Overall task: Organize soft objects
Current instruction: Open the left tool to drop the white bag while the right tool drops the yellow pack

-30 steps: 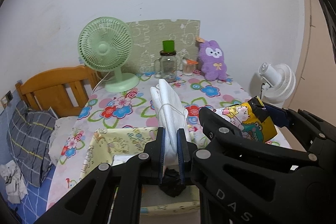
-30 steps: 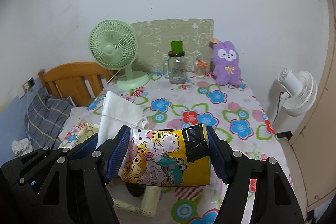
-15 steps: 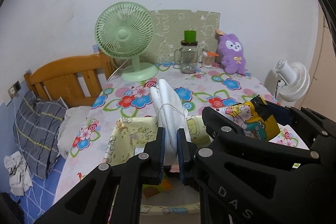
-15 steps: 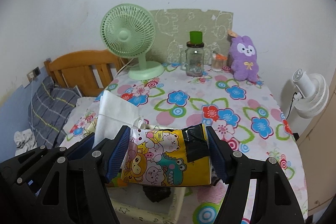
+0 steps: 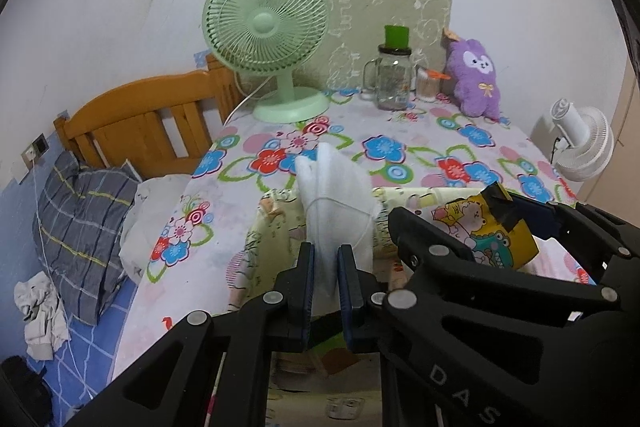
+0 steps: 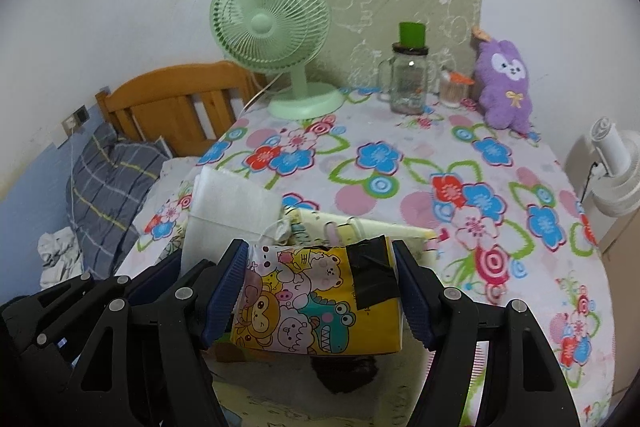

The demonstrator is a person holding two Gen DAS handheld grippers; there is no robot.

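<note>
My left gripper (image 5: 325, 269) is shut on a folded white cloth (image 5: 334, 195) with a thin string, held upright over a pale yellow fabric bin (image 5: 272, 227). My right gripper (image 6: 320, 287) is shut on a yellow cartoon-print soft pack (image 6: 316, 299) with black tape on it, also above the bin (image 6: 360, 227). The white cloth (image 6: 228, 203) shows to the left in the right wrist view, and the yellow pack (image 5: 486, 231) to the right in the left wrist view. A dark soft item (image 6: 346, 371) lies inside the bin. A purple plush rabbit (image 6: 505, 83) sits at the table's back right.
The flowered tablecloth (image 6: 460, 187) carries a green desk fan (image 6: 276, 35), a glass mug jar with a green lid (image 6: 409, 75) and a small cup (image 6: 454, 89) along the wall. A white fan (image 6: 616, 167) stands right of the table. A wooden bed frame (image 5: 144, 119) and checked pillow (image 5: 80, 223) lie left.
Both grippers, each keeping its load, have moved forward and lower over the bin; the fan, jar and plush now sit further right and higher in both views.
</note>
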